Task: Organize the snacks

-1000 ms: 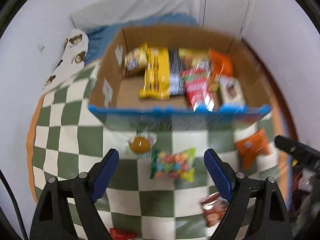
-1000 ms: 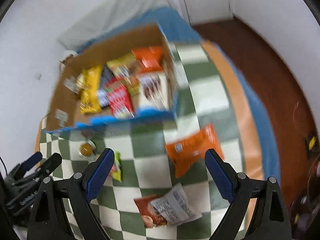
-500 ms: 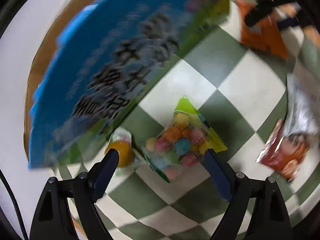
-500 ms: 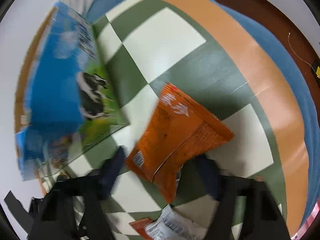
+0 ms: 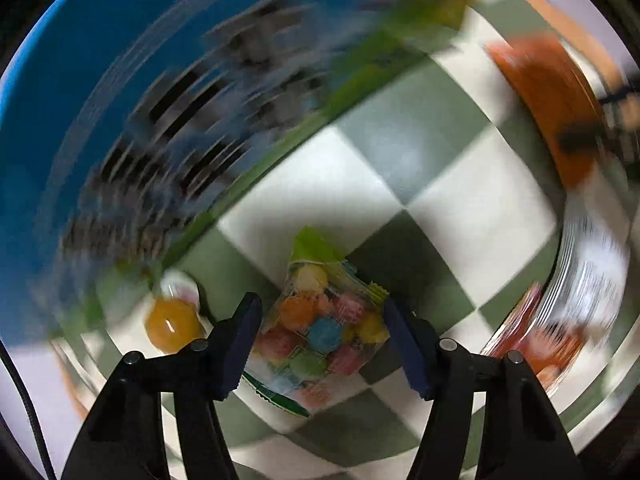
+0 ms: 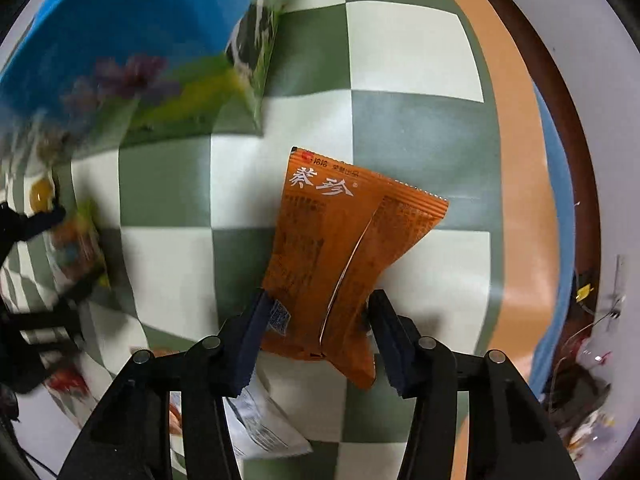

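Checkered green-and-white cloth (image 5: 460,208) fills the left view; the left claw (image 5: 322,334) is closing around a clear candy bag (image 5: 320,320), beside a blurred blue box (image 5: 120,100), contents unseen. Right view: the right claw (image 6: 316,334) is closing, apparently pinching an orange packet (image 6: 336,248).

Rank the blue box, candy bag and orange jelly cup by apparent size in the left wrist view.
1. Blue box, by far the largest, though blurred and cut off by the frame.
2. Candy bag.
3. Orange jelly cup, the smallest.
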Action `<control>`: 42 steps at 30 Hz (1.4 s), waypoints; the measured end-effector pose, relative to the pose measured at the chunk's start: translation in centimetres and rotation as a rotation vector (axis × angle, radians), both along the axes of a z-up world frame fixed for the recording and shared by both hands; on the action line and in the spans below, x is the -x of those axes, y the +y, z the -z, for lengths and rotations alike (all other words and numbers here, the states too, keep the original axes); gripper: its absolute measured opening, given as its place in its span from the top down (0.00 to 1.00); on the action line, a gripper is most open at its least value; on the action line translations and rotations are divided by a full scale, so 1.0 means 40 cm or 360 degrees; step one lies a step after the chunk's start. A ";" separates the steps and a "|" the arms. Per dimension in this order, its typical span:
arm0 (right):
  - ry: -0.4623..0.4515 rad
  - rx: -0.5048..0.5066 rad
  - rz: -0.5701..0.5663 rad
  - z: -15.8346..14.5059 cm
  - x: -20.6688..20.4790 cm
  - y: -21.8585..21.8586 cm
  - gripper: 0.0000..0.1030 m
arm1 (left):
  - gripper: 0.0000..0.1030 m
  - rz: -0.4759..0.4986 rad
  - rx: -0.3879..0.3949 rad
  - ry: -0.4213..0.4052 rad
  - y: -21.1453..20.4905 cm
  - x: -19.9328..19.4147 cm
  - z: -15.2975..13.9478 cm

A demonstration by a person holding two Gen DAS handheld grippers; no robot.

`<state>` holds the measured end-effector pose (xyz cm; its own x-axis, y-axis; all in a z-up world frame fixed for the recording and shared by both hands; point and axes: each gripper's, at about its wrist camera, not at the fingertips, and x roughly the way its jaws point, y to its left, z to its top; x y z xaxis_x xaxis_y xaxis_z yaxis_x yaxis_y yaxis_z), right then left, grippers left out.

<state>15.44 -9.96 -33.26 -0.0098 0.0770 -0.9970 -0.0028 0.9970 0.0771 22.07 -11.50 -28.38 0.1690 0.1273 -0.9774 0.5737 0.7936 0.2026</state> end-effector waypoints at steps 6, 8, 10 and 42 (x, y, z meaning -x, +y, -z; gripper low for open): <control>0.0018 -0.0072 0.0041 0.019 0.024 -0.007 0.47 | 0.40 -0.0779 0.0341 0.0222 0.138 -0.030 -0.004; 0.0032 -0.0130 0.0091 0.024 0.024 -0.015 0.47 | 0.40 -0.0939 0.0471 0.0305 0.174 -0.027 0.000; 0.0046 -0.0169 0.0115 0.027 0.021 -0.024 0.44 | 0.40 -0.0992 0.0537 0.0334 0.188 -0.018 -0.011; -0.0026 0.0027 -0.0283 0.028 -0.026 0.101 0.40 | 0.42 -0.1041 0.0409 0.0346 0.220 0.045 0.015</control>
